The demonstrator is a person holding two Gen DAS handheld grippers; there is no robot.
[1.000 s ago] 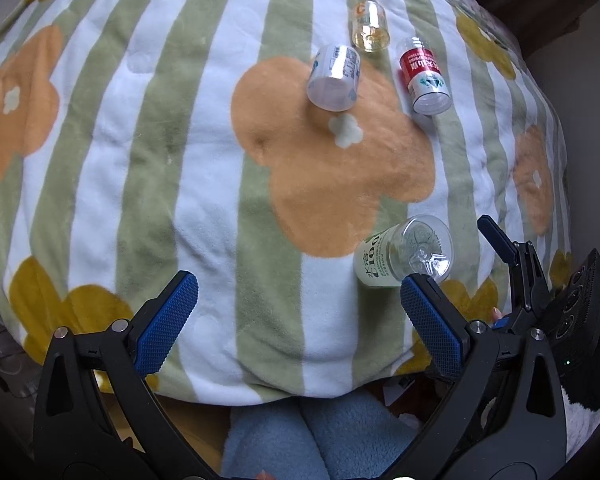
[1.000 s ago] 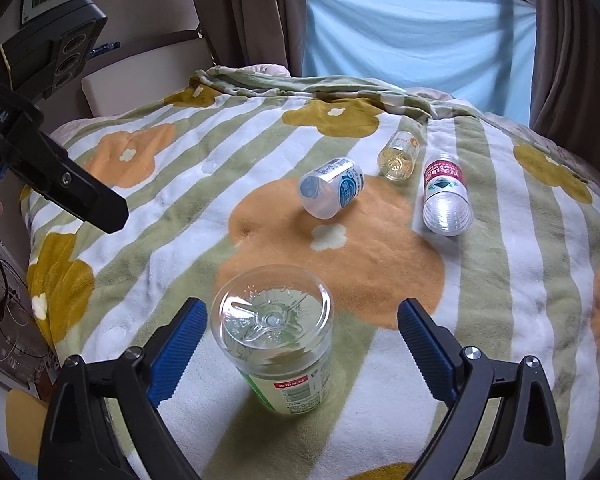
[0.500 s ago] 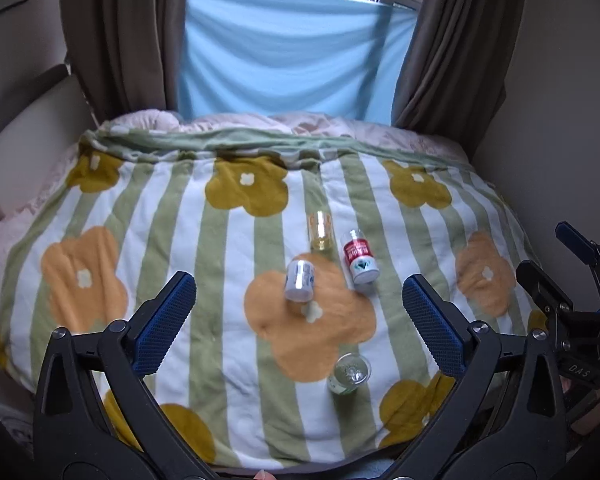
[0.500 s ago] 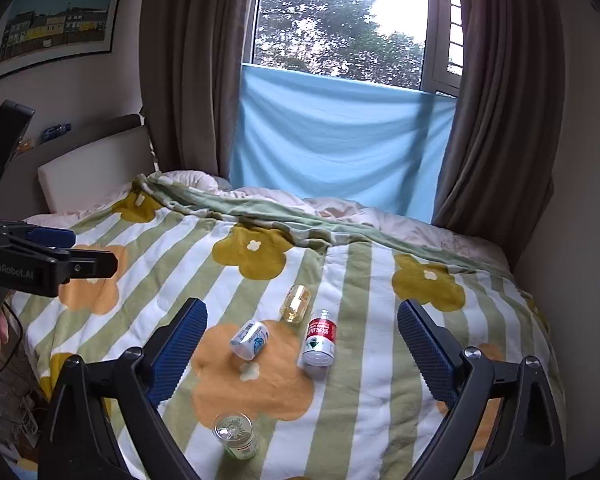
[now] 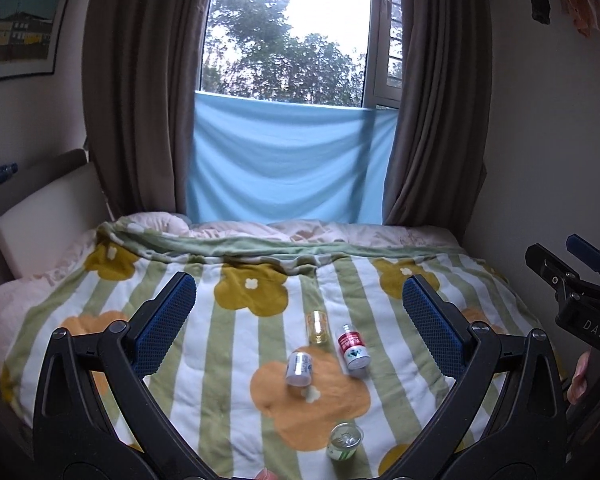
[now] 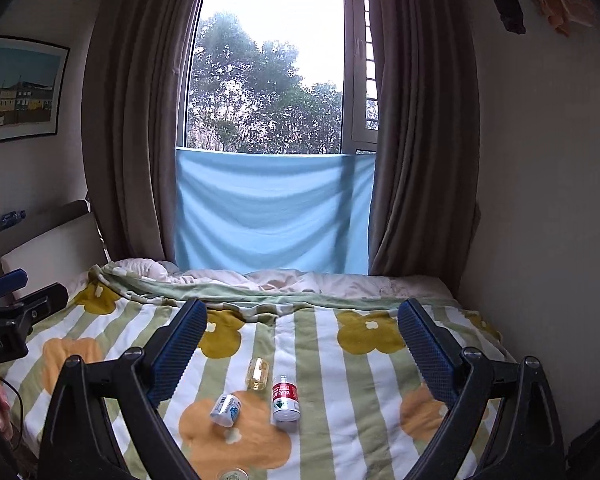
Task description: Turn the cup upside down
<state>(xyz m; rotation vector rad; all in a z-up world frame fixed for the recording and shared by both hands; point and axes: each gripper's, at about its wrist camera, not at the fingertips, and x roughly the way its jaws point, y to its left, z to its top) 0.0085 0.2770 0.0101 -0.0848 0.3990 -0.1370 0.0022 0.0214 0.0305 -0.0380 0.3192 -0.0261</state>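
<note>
Fleecy striped blanket (image 5: 236,376), clear cylindrical cup (image 5: 345,441)

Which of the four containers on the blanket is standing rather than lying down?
The green-label clear cup, nearest the cameras, stands base-up. The blue-label one, red-label one and amber one all lie on their sides.

Low in my left view, three lying bottles (image 5: 324,350) crowd behind the cup (image 5: 344,442); bare blanket (image 5: 112,344) lies left.

Daylit window (image 6: 272,80), brown curtains (image 6: 132,140), bed (image 5: 260,280), perhaps a headboard (image 5: 40,208).
</note>
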